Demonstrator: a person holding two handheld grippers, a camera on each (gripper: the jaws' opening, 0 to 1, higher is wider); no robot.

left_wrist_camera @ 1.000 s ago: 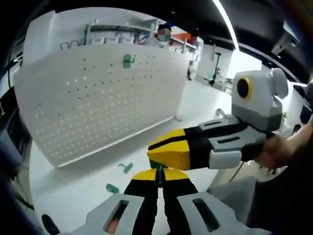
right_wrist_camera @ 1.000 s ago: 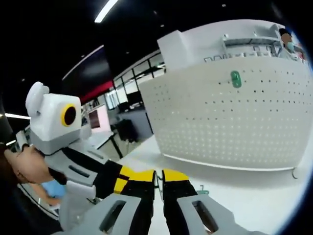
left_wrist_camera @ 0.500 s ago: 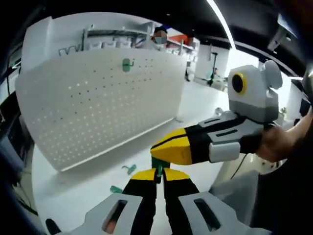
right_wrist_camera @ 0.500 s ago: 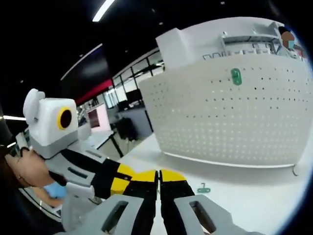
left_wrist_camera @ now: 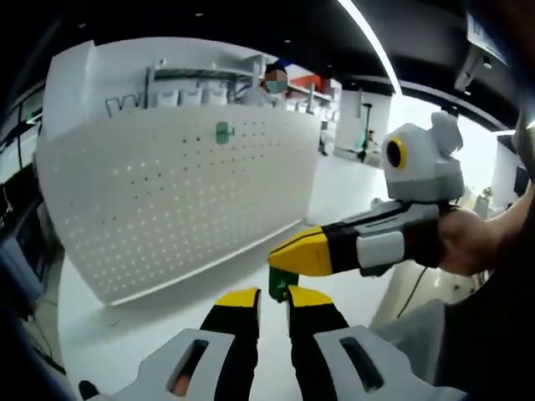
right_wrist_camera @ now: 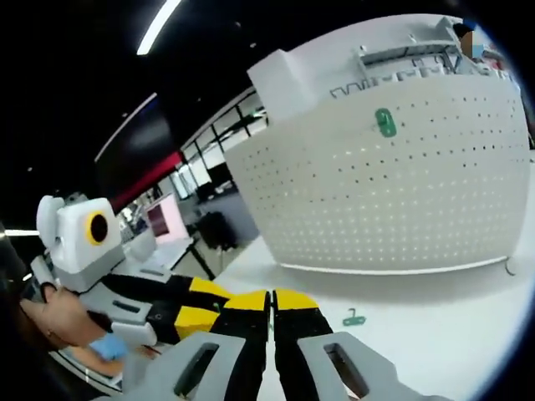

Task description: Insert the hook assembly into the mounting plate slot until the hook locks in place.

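Your left gripper (left_wrist_camera: 272, 296) has parted, leaving the small green plastic hook (left_wrist_camera: 280, 282) pinched in the closed right gripper (left_wrist_camera: 284, 253); carry it next to the white perforated pegboard (left_wrist_camera: 167, 192).

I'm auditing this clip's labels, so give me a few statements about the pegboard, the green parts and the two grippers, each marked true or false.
1. A green hook hangs near the top of the white perforated board. True.
2. The left gripper has its jaws pressed shut. False: a gap shows between its yellow tips.
3. A small green part lies on the white table in front of the board. True.
4. The board lies flat on the table. False: it stands upright.
5. The right gripper has its jaws closed together. True.
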